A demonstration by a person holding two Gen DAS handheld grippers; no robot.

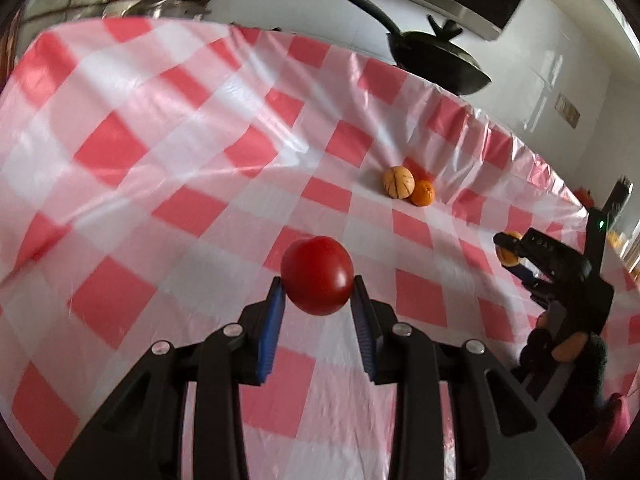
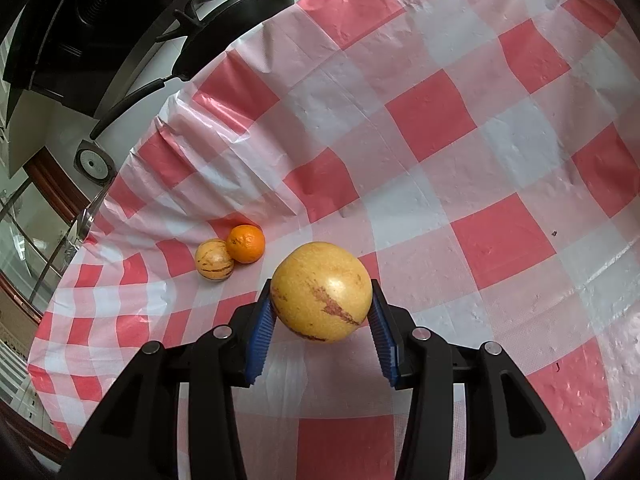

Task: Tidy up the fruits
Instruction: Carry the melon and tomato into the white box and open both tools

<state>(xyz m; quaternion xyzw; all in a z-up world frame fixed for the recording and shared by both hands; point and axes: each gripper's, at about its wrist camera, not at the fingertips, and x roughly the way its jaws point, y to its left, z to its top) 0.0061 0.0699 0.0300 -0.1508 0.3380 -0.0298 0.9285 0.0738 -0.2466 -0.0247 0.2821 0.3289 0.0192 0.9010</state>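
Fruits sit in both of our grips. Our left hand-held gripper [image 1: 318,286] is closed on a red tomato [image 1: 317,275], the blue pads pressing its two sides, and the tomato hangs clear above the table [image 1: 132,128]. Our right hand-held gripper [image 2: 322,300] is closed on a yellow melon [image 2: 322,291] with purple streaks, likewise lifted off the checked cloth.

Further out, a smaller striped melon [image 2: 214,260] and an orange [image 2: 245,243] lie touching each other near the far edge of the table, where we judge the pile is gathering.

We see the risks this way: both fruits are round and smooth, held only at their widest part, so a quick swing or a loosened squeeze could let one slip and roll. A fruit set down hard against the pair could knock the orange toward the edge, beyond which a black pan [image 1: 436,60] sits. The cloth is wrinkled there, which may stop or deflect a roll. Open checked cloth lies wide on the near side, giving us plenty of room.
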